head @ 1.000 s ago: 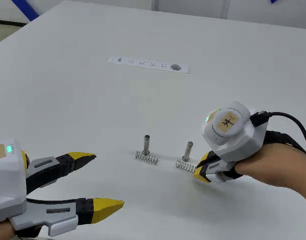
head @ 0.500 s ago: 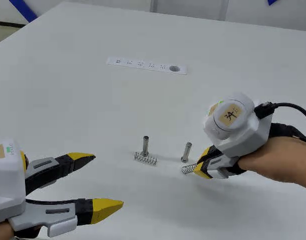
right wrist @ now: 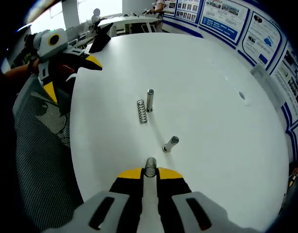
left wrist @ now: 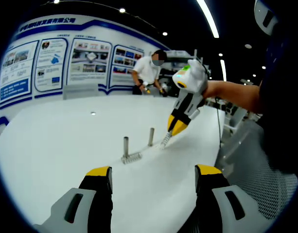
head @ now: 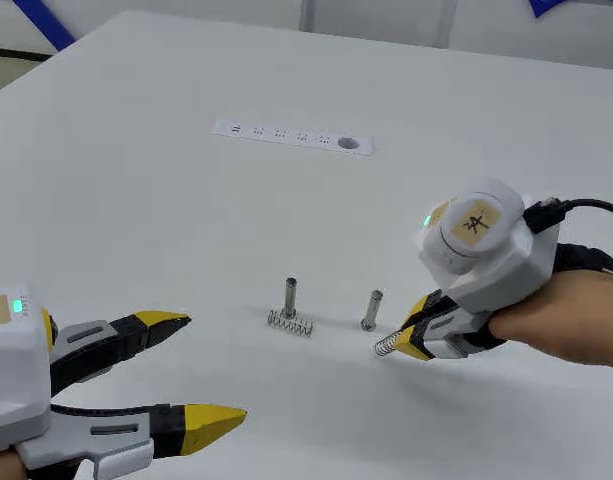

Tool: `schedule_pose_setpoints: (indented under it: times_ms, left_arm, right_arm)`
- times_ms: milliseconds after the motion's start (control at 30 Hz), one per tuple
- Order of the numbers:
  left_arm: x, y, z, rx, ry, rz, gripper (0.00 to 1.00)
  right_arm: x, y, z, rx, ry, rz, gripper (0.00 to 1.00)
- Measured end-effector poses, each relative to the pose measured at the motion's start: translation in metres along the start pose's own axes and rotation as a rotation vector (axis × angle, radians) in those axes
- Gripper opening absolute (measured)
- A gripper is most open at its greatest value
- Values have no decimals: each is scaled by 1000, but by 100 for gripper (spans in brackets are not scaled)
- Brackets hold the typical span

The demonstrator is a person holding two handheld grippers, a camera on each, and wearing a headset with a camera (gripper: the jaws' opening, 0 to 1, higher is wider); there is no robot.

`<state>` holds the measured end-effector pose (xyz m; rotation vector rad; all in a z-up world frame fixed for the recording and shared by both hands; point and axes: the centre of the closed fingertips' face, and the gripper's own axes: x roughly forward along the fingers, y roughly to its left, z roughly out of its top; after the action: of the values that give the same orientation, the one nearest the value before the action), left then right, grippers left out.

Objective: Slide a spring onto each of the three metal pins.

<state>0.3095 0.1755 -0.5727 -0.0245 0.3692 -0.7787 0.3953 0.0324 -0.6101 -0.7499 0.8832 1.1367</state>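
Two short metal pins stand upright on the white table: a left pin and a right pin. One spring lies flat at the foot of the left pin. My right gripper is shut on a second spring, held just off the table close to the right pin. My left gripper stands open at the near left, with nothing between its fingers.
A white power strip lies flat farther back on the table. A black cable runs from the right gripper. A person stands far behind the table in the left gripper view.
My right gripper has lifted the second spring off the table beside the right pin and drawn it slightly right. The left gripper has stayed put.
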Motion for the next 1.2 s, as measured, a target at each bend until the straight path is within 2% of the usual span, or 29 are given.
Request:
schedule_pose_setpoints:
  times_ms: [300, 600, 867, 1200]
  left_arm:
    - [-1, 0, 1, 2, -4, 1, 70]
    - [-1, 0, 1, 4, -7, 0, 70]
    - [-1, 1, 2, 3, -13, 5, 70]
    - [-1, 2, 3, -1, -16, 5, 70]
  right_arm:
    - [-22, -3, 7, -18, 20, 14, 11]
    - [-41, -13, 27, -49, 20, -4, 11]
    - [-39, -19, 41, -77, 20, -6, 11]
    - [-30, -24, 46, -85, 39, 5, 11]
